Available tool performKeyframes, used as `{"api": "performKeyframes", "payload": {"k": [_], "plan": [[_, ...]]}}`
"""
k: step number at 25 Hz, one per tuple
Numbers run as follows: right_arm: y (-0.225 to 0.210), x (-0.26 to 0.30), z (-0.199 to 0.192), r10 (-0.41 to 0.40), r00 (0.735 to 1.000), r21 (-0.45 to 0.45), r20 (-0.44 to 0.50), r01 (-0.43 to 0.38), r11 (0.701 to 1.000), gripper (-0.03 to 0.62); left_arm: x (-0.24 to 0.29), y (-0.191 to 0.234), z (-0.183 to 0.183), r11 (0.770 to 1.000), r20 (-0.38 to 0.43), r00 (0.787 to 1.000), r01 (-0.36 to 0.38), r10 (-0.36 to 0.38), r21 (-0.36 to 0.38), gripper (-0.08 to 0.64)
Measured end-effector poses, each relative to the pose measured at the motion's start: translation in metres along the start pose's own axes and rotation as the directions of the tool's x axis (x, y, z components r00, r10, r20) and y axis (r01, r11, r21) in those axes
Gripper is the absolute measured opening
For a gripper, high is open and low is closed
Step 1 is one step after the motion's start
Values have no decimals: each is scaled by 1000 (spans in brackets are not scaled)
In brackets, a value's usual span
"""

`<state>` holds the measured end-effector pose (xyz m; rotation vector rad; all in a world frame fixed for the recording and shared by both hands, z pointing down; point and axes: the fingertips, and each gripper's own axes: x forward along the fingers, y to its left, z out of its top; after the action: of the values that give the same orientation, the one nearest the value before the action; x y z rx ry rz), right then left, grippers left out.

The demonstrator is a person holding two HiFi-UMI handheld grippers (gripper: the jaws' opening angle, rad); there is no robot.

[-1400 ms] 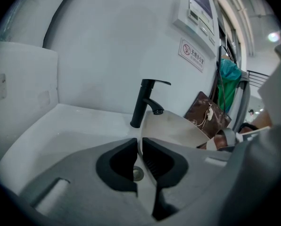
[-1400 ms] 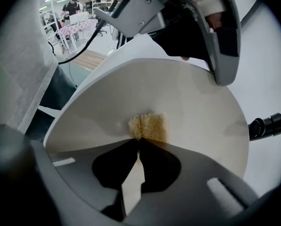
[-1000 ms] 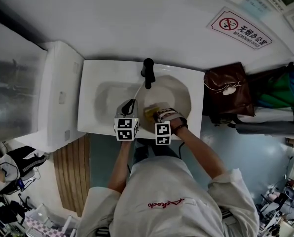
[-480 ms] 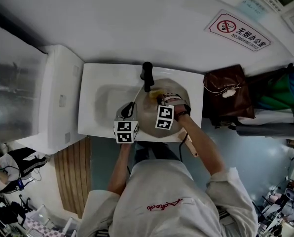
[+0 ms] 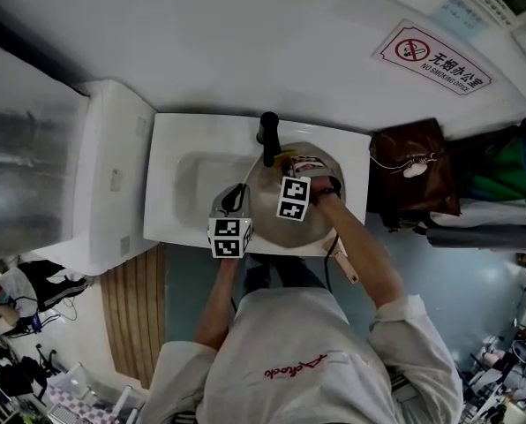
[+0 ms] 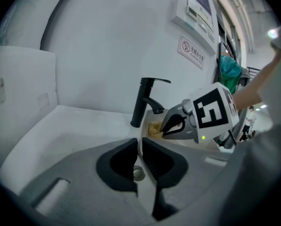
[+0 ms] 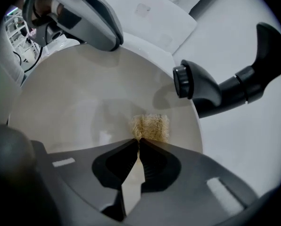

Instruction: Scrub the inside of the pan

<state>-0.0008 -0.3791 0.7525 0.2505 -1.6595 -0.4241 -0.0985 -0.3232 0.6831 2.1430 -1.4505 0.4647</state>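
Right gripper (image 7: 139, 142) jaws are almost together, pinching a tan scrub pad (image 7: 152, 126). The pad is pressed on the inside of the pan (image 7: 74, 93) at its far side, near the black faucet (image 7: 225, 88). Left gripper (image 6: 140, 154) is clamped on the pan's near-left rim. The pan sits in the white sink (image 5: 184, 170). The right forearm reaches in from near right.

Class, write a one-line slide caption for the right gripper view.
Right gripper pressing a yellow scrub pad against the inside of the pale pan, beside the black tap.
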Motion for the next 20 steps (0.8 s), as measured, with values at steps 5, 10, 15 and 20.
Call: {"api": "performKeyframes", "payload": {"k": [5,10,15,20], "plan": [[8,9,-1,30,999,-16,-19,-30,999,23,0,0,1,1000,4,1000,-2,2,1,32],[17,12,-3,48,998,-32,-28,-49,998,23,0,0,1,1000,3,1000,1,-1,1,32],[23,9,-3,54,998,-22,-28,-55,998,23,0,0,1,1000,2,1000,-1,1,4,32],[38,5,-5,67,997,-19,-29,-67,998,23,1,0,1,1000,2,1000,1,-1,9,32]]}}
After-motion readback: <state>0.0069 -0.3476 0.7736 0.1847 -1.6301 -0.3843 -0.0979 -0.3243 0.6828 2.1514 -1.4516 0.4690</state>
